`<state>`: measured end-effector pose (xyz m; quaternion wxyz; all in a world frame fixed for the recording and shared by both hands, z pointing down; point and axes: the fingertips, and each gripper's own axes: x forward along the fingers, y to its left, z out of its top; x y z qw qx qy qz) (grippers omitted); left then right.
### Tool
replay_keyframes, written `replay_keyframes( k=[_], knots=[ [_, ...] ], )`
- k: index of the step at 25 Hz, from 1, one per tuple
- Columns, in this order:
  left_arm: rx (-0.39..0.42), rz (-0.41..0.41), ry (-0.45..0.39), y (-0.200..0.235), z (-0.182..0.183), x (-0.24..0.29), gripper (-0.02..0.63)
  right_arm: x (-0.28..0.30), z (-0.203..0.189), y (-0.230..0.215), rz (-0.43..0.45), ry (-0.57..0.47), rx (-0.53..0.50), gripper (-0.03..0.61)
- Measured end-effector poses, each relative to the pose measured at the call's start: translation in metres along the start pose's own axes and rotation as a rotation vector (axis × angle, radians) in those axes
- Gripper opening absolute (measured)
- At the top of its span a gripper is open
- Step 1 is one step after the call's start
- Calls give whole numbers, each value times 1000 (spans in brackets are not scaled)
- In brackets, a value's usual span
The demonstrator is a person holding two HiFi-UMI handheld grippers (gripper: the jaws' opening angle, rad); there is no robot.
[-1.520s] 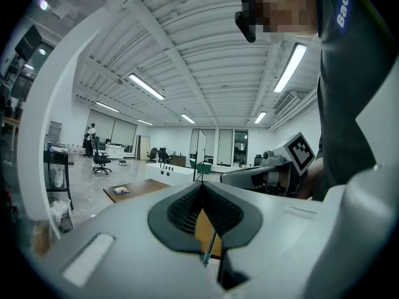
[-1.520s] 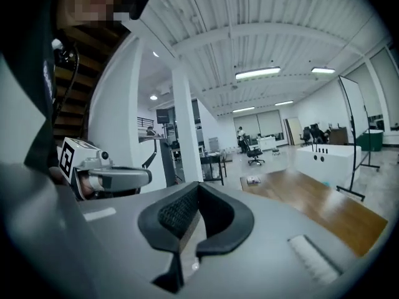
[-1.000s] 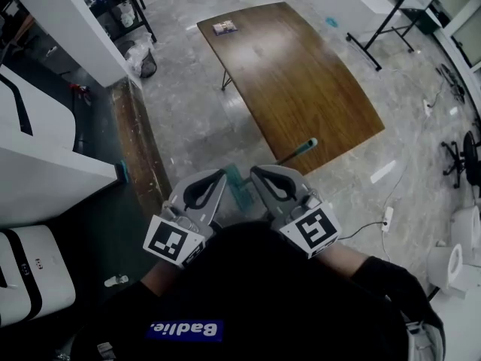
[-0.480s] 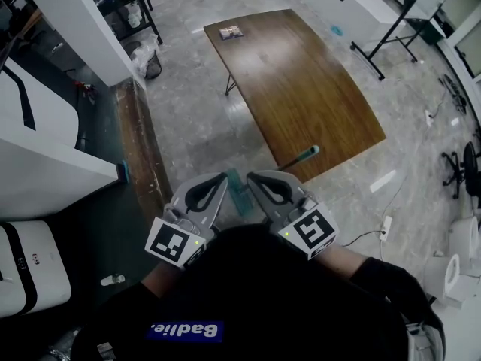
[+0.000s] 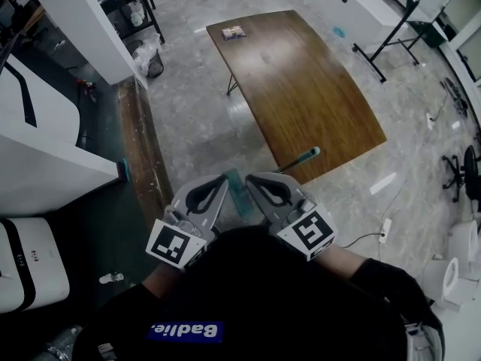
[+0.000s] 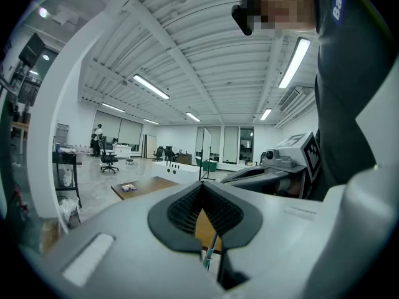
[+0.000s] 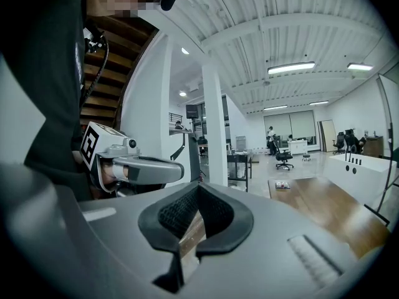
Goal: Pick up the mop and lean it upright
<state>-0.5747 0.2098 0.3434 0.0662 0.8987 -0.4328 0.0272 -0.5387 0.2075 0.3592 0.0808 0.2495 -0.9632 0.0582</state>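
The mop is on the floor just ahead of me in the head view. Its teal head [image 5: 239, 192] shows between the two grippers, and the thin handle runs up to a teal grip [image 5: 305, 155] at the edge of the wooden table [image 5: 301, 89]. My left gripper [image 5: 223, 179] and right gripper [image 5: 250, 179] are held close to my body, side by side, both shut and empty. In the left gripper view the jaws [image 6: 201, 189] meet, and a sliver of the mop handle [image 6: 210, 251] shows below them. The right gripper [image 7: 198, 189] view shows its jaws shut on nothing.
A small booklet [image 5: 234, 31] lies at the table's far end. White machines [image 5: 45, 164] and a worn wooden step [image 5: 139, 141] are at the left. A power strip with its cable [image 5: 387, 220] and an office chair [image 5: 458, 156] are on the floor at the right.
Both grippers stay shut and almost still in front of me. The head view has tipped slightly, so the table sits a little lower in the frame.
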Motion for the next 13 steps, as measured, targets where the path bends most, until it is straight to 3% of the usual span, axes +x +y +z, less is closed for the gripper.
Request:
replay_keyframes(
  k=[13],
  knots=[
    [7, 4, 15, -9, -4, 8, 20, -7, -5, -3, 9, -8, -8, 2]
  ],
)
